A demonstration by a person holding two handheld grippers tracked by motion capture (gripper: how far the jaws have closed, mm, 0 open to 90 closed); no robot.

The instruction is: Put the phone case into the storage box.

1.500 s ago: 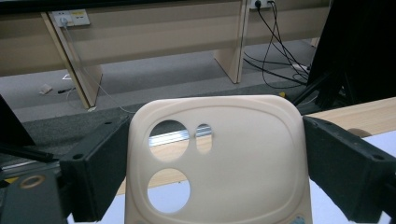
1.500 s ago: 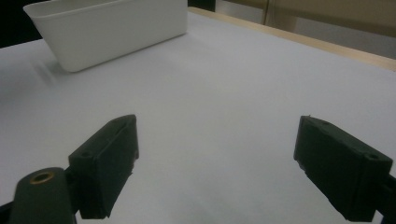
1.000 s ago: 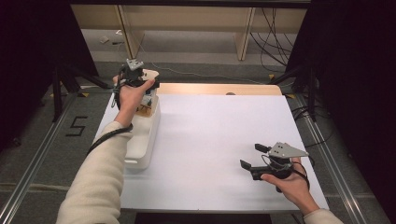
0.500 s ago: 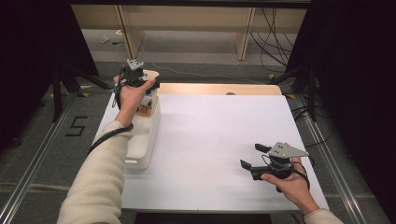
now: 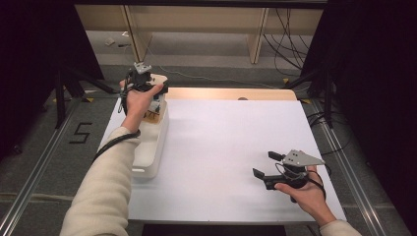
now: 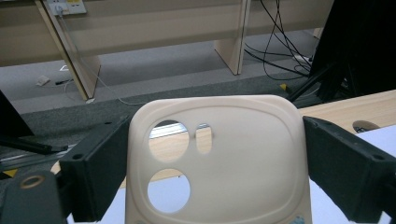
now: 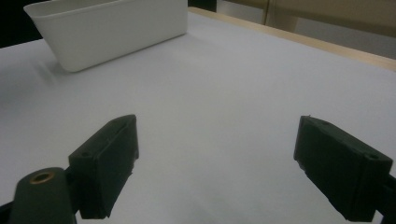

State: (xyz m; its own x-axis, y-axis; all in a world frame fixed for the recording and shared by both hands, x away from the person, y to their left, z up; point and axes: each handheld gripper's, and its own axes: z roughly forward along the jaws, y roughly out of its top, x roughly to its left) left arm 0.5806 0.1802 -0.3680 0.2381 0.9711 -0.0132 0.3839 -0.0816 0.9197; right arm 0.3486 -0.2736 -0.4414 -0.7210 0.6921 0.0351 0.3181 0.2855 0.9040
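Note:
A cream soft phone case (image 6: 243,158), with round camera cut-outs, stands upright between the jaws of my left gripper (image 6: 219,175), which is shut on its two sides. From the high view, that left gripper (image 5: 147,87) hangs above the far end of a white bin (image 5: 147,155), and the case's (image 5: 159,78) pale edge shows beside the hand. My right gripper (image 5: 264,164) hovers low over the table's front right part, jaws wide apart with nothing between them. The right gripper view has the same open right gripper (image 7: 215,172) over bare white tabletop.
The long white bin (image 7: 112,28) lies along the left edge of the white table (image 5: 231,142), with small items (image 5: 155,112) at its far end. A wooden strip (image 5: 231,93) borders the table's far side. Beyond are floor, cables and desk legs.

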